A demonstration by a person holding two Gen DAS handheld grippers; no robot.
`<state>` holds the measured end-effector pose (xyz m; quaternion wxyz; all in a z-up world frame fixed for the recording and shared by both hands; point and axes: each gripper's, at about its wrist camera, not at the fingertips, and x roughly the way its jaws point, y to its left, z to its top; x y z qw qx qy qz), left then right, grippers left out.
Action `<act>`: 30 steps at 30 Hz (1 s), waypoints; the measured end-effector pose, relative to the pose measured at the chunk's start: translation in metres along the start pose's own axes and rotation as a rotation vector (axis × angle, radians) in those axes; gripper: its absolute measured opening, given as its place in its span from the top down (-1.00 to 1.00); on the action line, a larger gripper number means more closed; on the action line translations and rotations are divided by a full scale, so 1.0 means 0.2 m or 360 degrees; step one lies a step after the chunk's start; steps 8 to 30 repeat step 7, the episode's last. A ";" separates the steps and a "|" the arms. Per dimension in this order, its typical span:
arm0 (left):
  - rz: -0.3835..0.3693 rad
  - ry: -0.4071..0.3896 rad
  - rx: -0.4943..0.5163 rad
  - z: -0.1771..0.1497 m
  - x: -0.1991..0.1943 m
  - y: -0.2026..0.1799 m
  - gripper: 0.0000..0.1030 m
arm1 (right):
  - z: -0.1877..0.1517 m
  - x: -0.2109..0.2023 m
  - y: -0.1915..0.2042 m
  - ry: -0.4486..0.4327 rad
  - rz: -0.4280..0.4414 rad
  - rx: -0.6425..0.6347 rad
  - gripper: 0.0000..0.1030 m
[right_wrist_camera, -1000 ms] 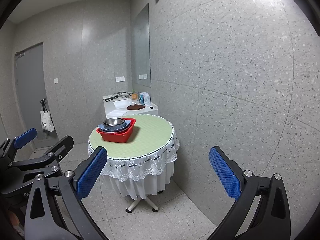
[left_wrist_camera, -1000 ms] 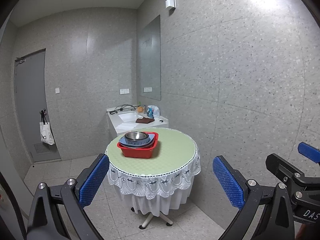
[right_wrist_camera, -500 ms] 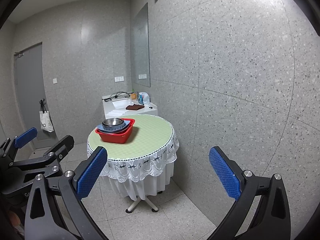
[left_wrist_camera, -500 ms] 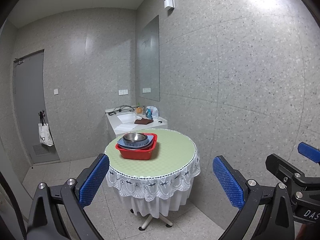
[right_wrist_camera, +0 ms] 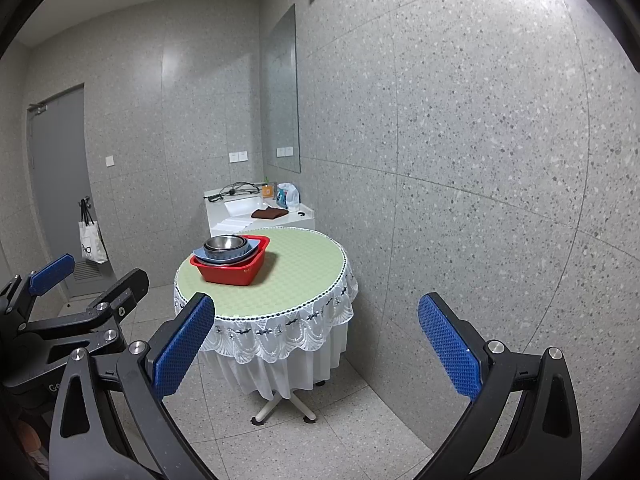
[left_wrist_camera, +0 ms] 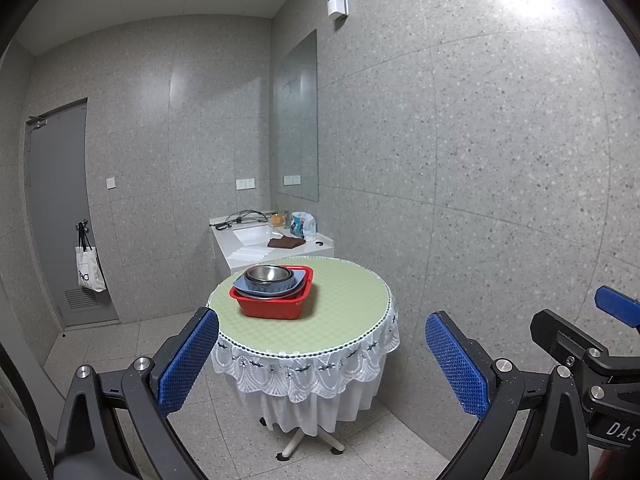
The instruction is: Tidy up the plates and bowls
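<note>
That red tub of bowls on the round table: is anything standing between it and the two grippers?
Nothing visible. Both the left gripper and right gripper are open, well short of the red tub; only bare floor and the green tabletop lie between.

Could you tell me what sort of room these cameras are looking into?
Probably a washroom or utility room, used here as a dish-sorting spot: a white sink counter under a wall mirror, speckled tiled walls, and a small round table carrying a red basin of stacked bowls.
</note>
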<state>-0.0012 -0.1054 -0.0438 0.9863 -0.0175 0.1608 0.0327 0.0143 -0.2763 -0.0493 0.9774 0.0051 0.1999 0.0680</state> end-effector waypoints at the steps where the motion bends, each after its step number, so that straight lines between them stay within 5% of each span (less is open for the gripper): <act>1: 0.0000 -0.0002 0.0002 0.00 0.00 0.00 -0.99 | 0.00 0.00 0.00 0.0000 -0.0001 0.0000 -1.00; 30: 0.0002 -0.0005 0.0005 0.00 0.00 0.01 -0.99 | -0.01 0.01 0.00 0.0003 -0.0003 0.0004 -1.00</act>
